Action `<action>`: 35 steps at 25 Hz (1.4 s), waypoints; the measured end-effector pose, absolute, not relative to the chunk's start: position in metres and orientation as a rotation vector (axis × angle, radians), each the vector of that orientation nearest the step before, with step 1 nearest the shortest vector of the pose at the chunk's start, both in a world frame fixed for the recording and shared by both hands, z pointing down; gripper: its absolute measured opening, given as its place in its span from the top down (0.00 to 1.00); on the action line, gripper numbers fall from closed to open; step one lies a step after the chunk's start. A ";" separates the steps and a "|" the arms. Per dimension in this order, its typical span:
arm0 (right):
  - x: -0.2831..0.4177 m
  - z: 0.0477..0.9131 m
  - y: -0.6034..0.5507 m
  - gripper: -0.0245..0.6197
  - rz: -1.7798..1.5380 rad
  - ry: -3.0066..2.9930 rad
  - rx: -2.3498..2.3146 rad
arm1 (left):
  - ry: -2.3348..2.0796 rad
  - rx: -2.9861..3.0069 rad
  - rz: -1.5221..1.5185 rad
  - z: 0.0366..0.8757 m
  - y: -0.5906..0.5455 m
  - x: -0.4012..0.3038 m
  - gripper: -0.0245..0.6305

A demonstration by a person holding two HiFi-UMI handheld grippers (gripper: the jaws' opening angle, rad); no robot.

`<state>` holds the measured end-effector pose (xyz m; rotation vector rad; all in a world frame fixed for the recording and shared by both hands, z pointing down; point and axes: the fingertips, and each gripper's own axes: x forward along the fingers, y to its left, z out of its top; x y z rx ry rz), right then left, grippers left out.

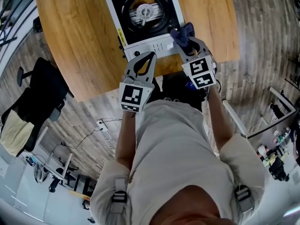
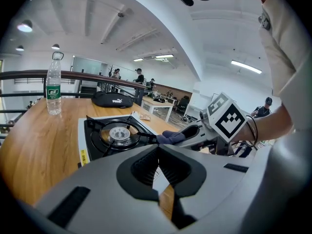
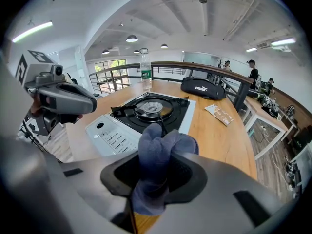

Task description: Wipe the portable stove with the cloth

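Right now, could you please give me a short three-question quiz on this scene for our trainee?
1. True or false: the left gripper holds the cloth.
2. Which stands on the table along with the stove? A) a kettle B) a water bottle C) a frying pan
3. Fill in: the fingers of the right gripper are closed on the ____.
Key: 1 false; 2 B; 3 cloth.
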<state>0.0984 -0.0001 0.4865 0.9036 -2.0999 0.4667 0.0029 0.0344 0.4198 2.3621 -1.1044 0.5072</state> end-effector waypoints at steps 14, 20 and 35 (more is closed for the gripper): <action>0.058 0.486 0.012 0.76 0.483 -2.113 0.853 | -1.118 2.338 0.491 0.424 0.039 -0.028 0.93; 0.033 0.485 0.021 0.76 0.481 -2.127 0.820 | -1.131 2.324 0.482 0.425 0.043 -0.041 0.93; 0.021 0.483 0.026 0.76 0.506 -2.077 0.896 | -1.134 2.311 0.468 0.428 0.054 -0.077 0.93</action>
